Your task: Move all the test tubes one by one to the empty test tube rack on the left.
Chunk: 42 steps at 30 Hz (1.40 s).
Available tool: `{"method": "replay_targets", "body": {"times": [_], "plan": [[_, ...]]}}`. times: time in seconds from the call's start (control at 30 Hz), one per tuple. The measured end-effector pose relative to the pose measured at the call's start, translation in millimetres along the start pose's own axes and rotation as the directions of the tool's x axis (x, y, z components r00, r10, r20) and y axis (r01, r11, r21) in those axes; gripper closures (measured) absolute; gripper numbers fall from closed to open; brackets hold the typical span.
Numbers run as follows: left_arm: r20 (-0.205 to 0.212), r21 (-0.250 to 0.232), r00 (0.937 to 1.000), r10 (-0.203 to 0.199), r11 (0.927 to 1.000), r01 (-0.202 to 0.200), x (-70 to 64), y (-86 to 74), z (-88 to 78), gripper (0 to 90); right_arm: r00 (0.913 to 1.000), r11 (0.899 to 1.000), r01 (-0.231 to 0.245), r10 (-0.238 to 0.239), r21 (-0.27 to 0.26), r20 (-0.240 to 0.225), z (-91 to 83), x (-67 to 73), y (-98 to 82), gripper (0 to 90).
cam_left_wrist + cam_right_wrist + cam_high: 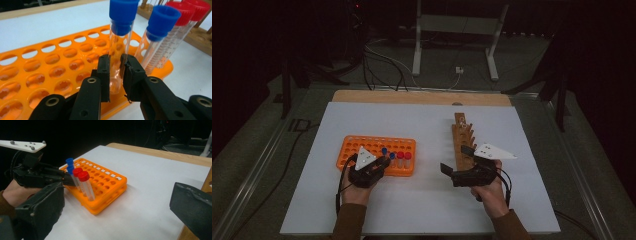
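An orange tube rack (362, 145) lies left of centre on the white table. At its right end stand two blue-capped tubes (384, 150) and two red-capped tubes (404, 155). My left gripper (115, 62) is shut on the clear body of the nearer blue-capped tube (123, 15), below its cap. That tube's lower end sits in a hole at the rack's (37, 72) near edge. The second blue-capped tube (162, 21) stands just to its right. My right gripper (456, 160) is open and holds nothing, beside the wooden peg rack (460, 131). The right gripper view shows its jaws spread wide towards the orange rack (107, 180).
The wooden peg rack runs away from me at centre right, with one small item near its far end. A bare wooden strip (422, 96) borders the table's far edge. Cables and a metal stand lie on the floor beyond.
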<state>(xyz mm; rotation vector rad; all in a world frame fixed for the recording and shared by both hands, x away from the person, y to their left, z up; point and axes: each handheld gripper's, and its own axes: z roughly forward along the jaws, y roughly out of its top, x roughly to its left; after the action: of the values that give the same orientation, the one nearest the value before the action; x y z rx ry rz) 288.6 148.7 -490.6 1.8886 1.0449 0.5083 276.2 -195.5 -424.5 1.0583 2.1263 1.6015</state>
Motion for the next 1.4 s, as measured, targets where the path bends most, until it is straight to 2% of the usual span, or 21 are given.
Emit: {"method": "replay_targets", "body": {"times": [0.1,0.53,0.83,0.97,1.07,1.2,1.3,1.4], "plan": [[-0.003,0.027,0.9999,0.011,0.9996,-0.011,0.8,-1.0,0.7,77.6,1.0,1.0,0.0,0.0,0.001,0.0,0.0,-0.2,-0.1,0.2],[-0.017,0.053,0.9994,0.029,0.9982,-0.028,-2.2,-1.2,3.5,77.8,1.0,1.0,0.007,-0.007,0.012,-0.007,2.8,1.3,-2.2,0.2],[0.011,0.057,0.9998,0.016,0.9982,-0.017,0.7,-1.2,1.7,75.3,0.9999,1.0,0.009,-0.009,0.013,-0.009,3.0,1.3,-2.4,0.2],[0.014,0.065,0.9999,0.008,0.9978,-0.009,3.2,-0.8,-2.2,65.5,1.0,1.0,0.003,-0.003,0.011,-0.006,2.2,0.3,-2.0,0.2],[0.024,0.054,0.9997,-0.001,0.9986,-0.001,4.9,-0.3,-6.1,61.6,1.0,1.0,0.004,-0.004,0.011,-0.007,1.9,-0.3,-2.0,0.2],[0.045,0.015,0.9987,-0.024,0.9996,0.023,7.6,1.2,-13.7,53.1,1.0,1.0,0.006,-0.006,0.011,-0.008,1.8,-0.5,-2.0,0.2],[0.069,-0.02,0.9971,-0.033,0.9992,0.034,9.2,2.5,-18.9,42.3,1.0,1.0,0.005,-0.005,0.009,-0.006,1.8,-1.8,-2.2,0.2],[0.107,-0.065,0.9928,-0.054,0.996,0.061,9.5,4.2,-22.4,32.0,1.0,1.0,0.004,-0.004,0.007,-0.002,1.6,-3.2,-2.3,0.2]]}}
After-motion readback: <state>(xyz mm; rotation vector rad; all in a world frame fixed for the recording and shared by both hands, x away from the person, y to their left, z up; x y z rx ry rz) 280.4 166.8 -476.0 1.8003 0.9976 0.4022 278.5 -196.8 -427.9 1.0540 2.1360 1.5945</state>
